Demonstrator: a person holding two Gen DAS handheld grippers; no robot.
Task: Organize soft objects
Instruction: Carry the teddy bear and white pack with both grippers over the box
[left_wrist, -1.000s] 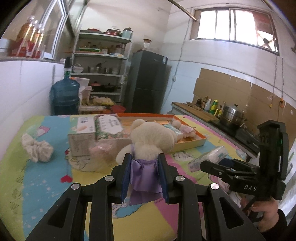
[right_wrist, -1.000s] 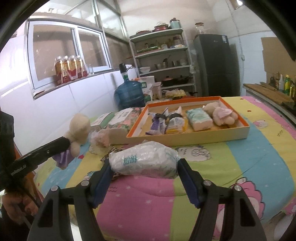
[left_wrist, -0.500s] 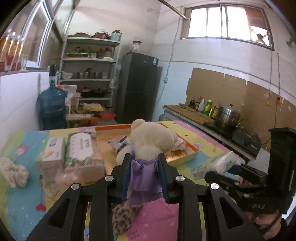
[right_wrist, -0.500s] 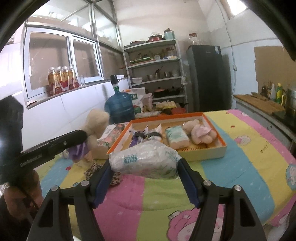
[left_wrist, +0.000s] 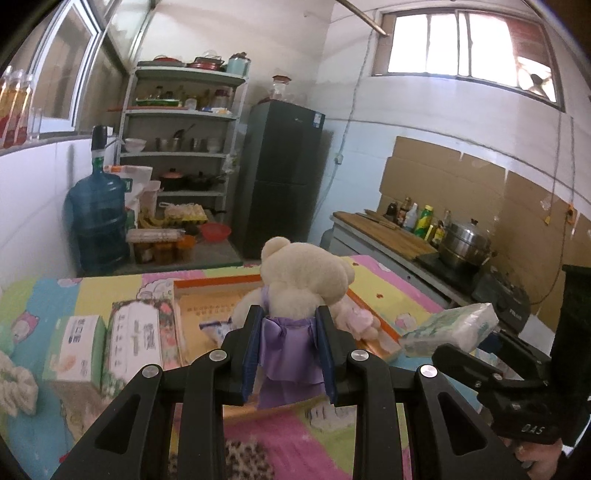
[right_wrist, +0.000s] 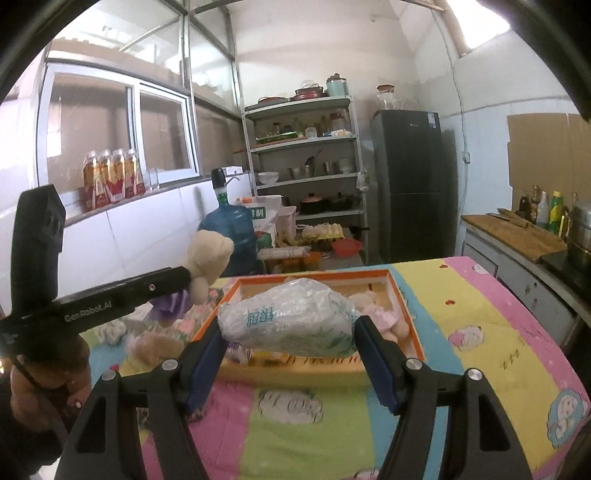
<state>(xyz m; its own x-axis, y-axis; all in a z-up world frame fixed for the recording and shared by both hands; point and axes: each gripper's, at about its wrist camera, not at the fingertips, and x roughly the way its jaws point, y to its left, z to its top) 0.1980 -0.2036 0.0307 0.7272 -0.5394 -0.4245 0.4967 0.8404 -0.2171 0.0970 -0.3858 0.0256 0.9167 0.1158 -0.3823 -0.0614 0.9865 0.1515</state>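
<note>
Both tools are riding higher and farther forward than a second ago, each carrying its load toward the orange tray. Clenched on the purple dress of a cream teddy bear, the left tool is holding the toy upright in the air above the tray's near left corner. Gripping a clear-wrapped tissue pack across its width, the right tool is keeping the pack lifted in front of the tray's near edge; the left wrist view is showing the same pack hanging just beyond the tray's right side. Inside the tray, a small pink plush is lying toward the right and a few flat packets are lying toward the left.

A colourful patchwork-print cover is stretching over the tabletop. Beside the tray's left side, a floral tissue box and a green-and-white tissue box are sitting side by side, touching. At the tabletop's left edge, a cream knitted cloth is lying bunched. A leopard-print fabric is showing near the tabletop's front edge, under the left tool.

Behind the tabletop, a blue water jug, metal shelving and a dark refrigerator are lining the far wall.
</note>
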